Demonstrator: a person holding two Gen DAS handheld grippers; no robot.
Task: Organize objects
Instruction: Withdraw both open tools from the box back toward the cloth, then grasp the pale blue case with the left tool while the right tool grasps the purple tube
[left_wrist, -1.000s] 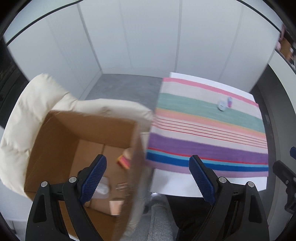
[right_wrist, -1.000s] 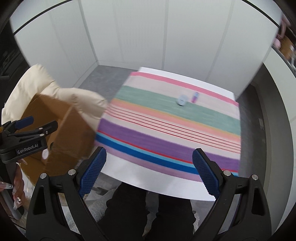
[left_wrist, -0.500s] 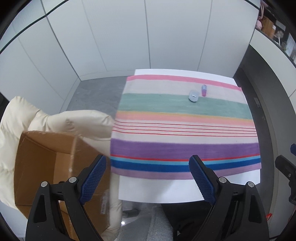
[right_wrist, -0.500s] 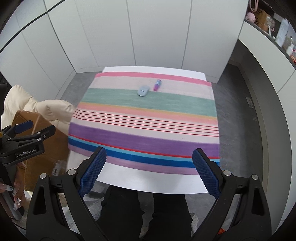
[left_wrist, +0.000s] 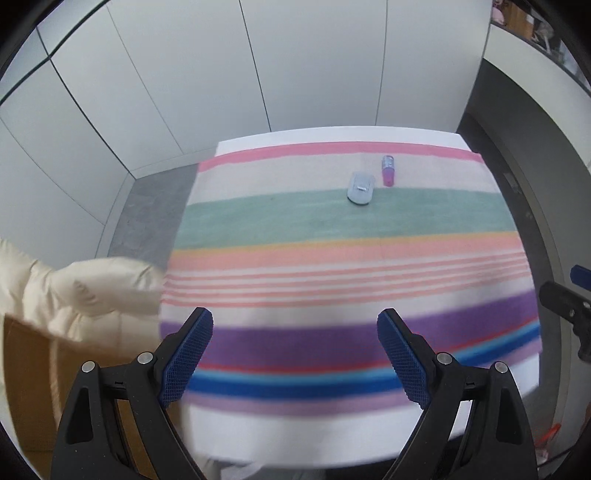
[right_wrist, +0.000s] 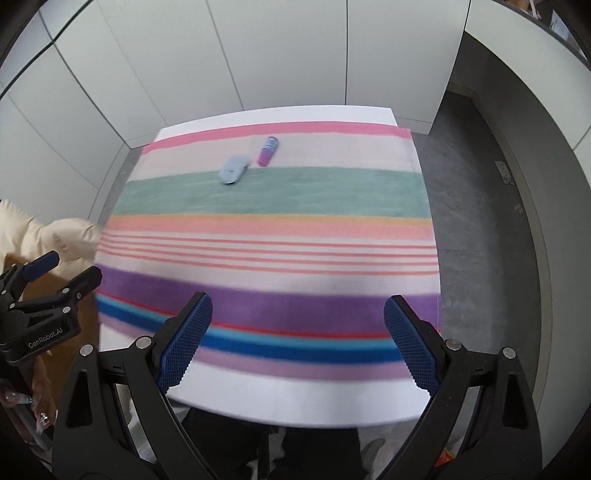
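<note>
Both views have been swung from the cardboard box (left_wrist: 26, 376) onto the striped tabletop (left_wrist: 347, 266). The left tool (left_wrist: 295, 354) and right tool (right_wrist: 297, 339) are held open and empty; a blue stapler (left_wrist: 361, 187) and pink tube (left_wrist: 388, 170) remain at the far edge, apparently next.

A white rectangular table (right_wrist: 280, 402) is covered by a multicoloured striped cloth (right_wrist: 273, 236). On the cloth's far part, a pale blue oval object (right_wrist: 233, 169) lies just beside a small pink-purple tube (right_wrist: 268, 150).
</note>
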